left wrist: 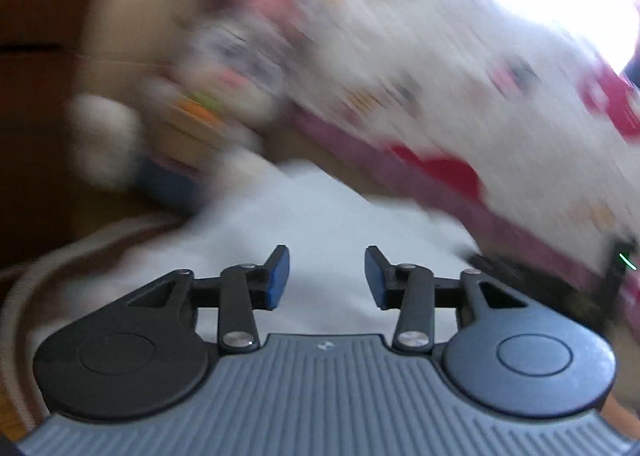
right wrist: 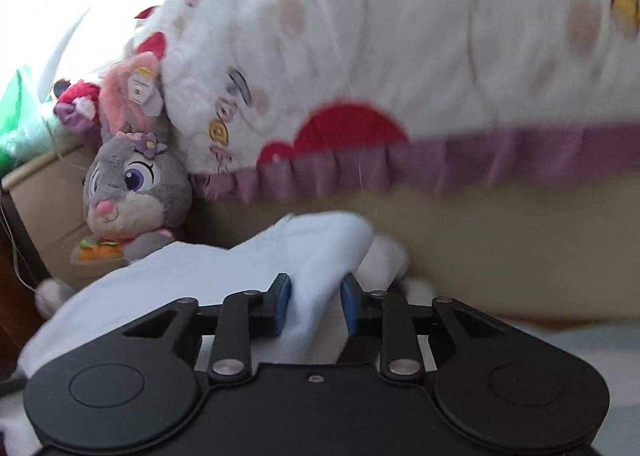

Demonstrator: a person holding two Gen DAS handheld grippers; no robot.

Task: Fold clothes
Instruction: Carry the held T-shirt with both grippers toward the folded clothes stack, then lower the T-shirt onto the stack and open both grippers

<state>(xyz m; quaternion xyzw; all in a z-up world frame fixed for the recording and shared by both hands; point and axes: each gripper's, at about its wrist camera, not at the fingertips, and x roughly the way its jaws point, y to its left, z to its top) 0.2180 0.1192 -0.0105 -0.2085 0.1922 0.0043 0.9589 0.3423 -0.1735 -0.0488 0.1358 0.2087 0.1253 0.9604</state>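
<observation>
A white garment [left wrist: 320, 216] lies spread below my left gripper [left wrist: 327, 276], which is open, with nothing between its blue pads [left wrist: 278, 276]. The left wrist view is smeared by motion. In the right wrist view the same white garment [right wrist: 240, 268] is bunched up. My right gripper [right wrist: 315, 304] is shut on a thick fold of it, and cloth fills the gap between the blue pads [right wrist: 283, 304]. The rest of the garment drapes to the left, over the gripper's body.
A big white plush cushion with red patches and a purple ruffle [right wrist: 400, 56] hangs close above the garment and also shows in the left view [left wrist: 440, 76]. A grey stuffed bunny [right wrist: 132, 192] leans at the left against a beige surface [right wrist: 500, 248]. Dark wooden furniture [left wrist: 36, 56] stands far left.
</observation>
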